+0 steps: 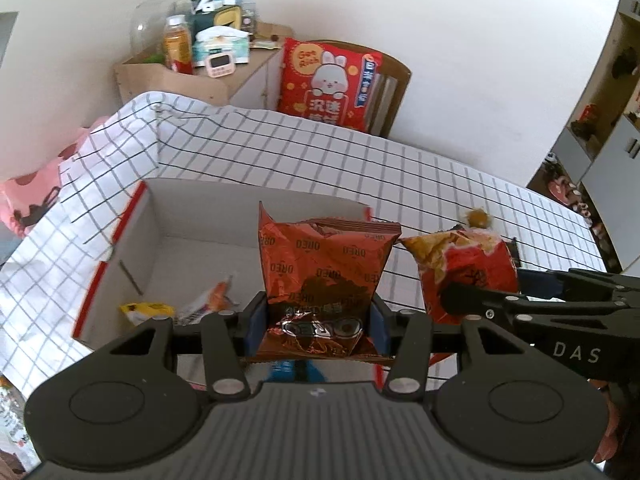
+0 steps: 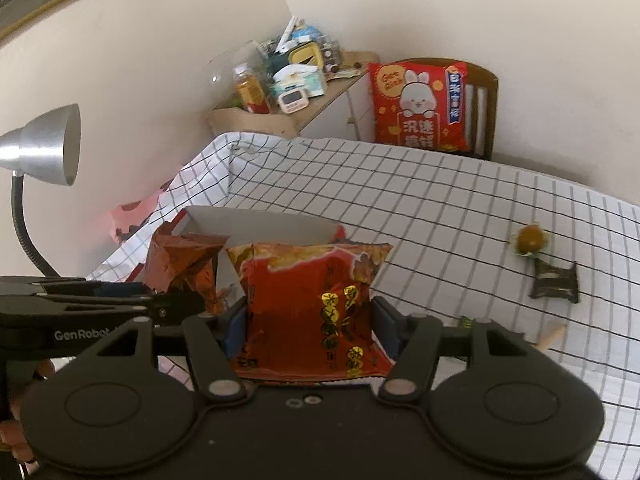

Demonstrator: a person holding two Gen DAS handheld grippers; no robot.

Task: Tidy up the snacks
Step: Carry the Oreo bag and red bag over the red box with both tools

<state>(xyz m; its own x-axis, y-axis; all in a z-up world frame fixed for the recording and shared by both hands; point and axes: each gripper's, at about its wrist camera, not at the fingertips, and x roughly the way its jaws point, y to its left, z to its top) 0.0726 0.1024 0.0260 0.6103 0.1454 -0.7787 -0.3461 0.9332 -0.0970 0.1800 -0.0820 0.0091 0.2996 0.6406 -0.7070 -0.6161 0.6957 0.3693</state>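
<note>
- The left gripper is clamped on a reddish-brown Oreo packet, held over the open cardboard box (a few snacks lie inside).
- The right gripper pinches a red-and-yellow snack bag just beside it, above the checked tabletop.

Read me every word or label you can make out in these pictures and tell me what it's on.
"OREO": the brown snack packet, repeated.
"Get Rich": the red rabbit cushion.
"DAS": right hand-held gripper.
"GenRobot": left hand-held gripper.
Chinese print on the red snack bag and cushion: unreadable to me.
</note>
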